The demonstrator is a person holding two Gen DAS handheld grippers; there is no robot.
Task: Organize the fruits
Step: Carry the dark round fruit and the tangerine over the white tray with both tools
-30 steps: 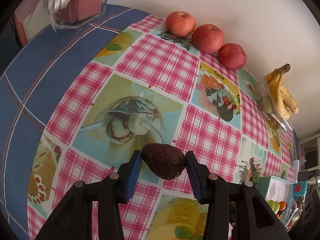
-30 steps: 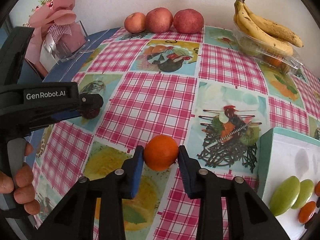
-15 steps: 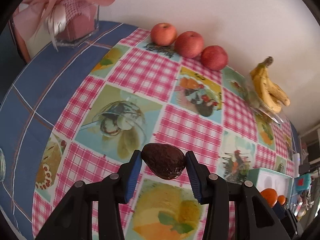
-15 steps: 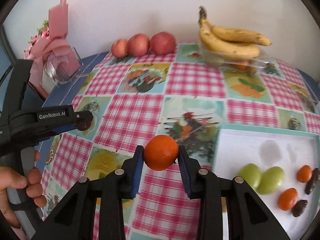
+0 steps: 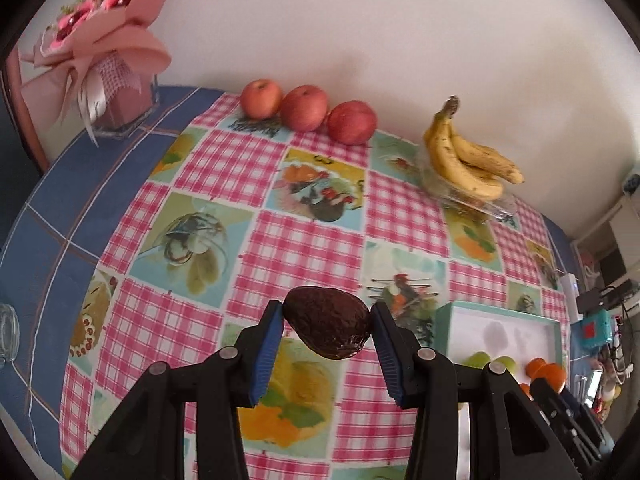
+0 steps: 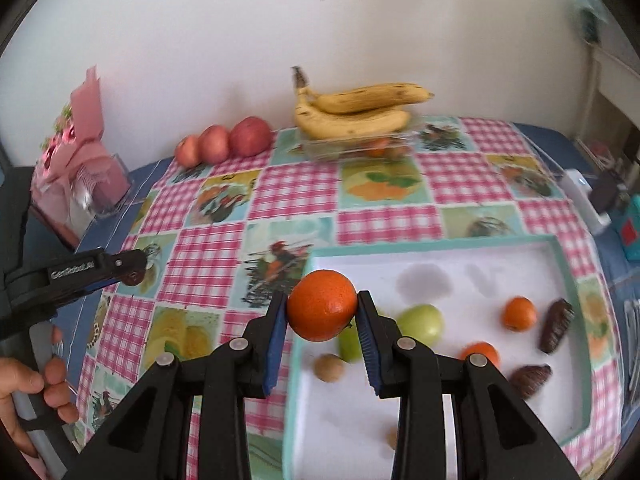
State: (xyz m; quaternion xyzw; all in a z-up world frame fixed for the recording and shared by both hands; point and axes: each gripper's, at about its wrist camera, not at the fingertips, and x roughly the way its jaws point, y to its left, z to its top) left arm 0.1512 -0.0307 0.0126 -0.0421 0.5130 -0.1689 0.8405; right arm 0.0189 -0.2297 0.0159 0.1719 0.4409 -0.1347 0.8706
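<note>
The left gripper (image 5: 327, 330) is clamping a dark avocado (image 5: 327, 327) between its two blue-padded fingers (image 5: 267, 354), holding it in the air above the checked tablecloth (image 5: 308, 240), short of the tray's near left corner. The right gripper (image 6: 322, 308) is gripping an orange (image 6: 322, 305) the same way, lifted over the left edge of the white tray (image 6: 440, 243) with the teal rim.

Inside the tray two green fruits (image 6: 421, 322) are lying just right of the held orange, two small oranges (image 6: 519, 313) are sitting further right, and two dark avocados (image 6: 557, 325) are resting near the tray's right side. A small brown round fruit (image 6: 329, 368) is sitting by the tray's left wall.

Beyond the tray, against the wall, a bunch of bananas (image 6: 352, 110) is lying on a clear plastic box (image 6: 360, 146). Left of the bananas, three red apples (image 6: 224, 142) are lined up, touching one another. Further left of the apples, a pink-wrapped bouquet (image 5: 96, 40) is standing in a clear holder.
</note>
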